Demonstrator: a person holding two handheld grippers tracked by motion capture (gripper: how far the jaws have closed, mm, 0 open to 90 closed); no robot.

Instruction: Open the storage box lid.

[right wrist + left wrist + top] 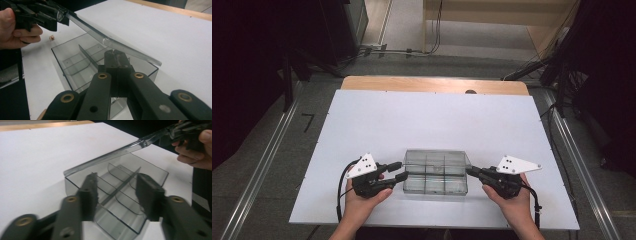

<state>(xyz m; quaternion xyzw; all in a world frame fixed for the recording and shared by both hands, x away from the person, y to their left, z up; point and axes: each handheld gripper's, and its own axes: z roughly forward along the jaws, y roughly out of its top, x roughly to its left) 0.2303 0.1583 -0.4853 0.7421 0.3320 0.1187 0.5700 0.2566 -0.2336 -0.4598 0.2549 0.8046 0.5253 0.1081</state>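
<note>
Oddly, right gripper view shows a small object point(51, 37) beside the box point(75, 62).

The high view looks down and forward from above the person's side, taking in the whole white table point(432, 120) with the floor beyond. The left gripper view sits low and close at the left end of the clear box point(117, 195), facing right along it. The right gripper view sits equally near at the right end, facing left. All three share the box point(82, 62).
</note>
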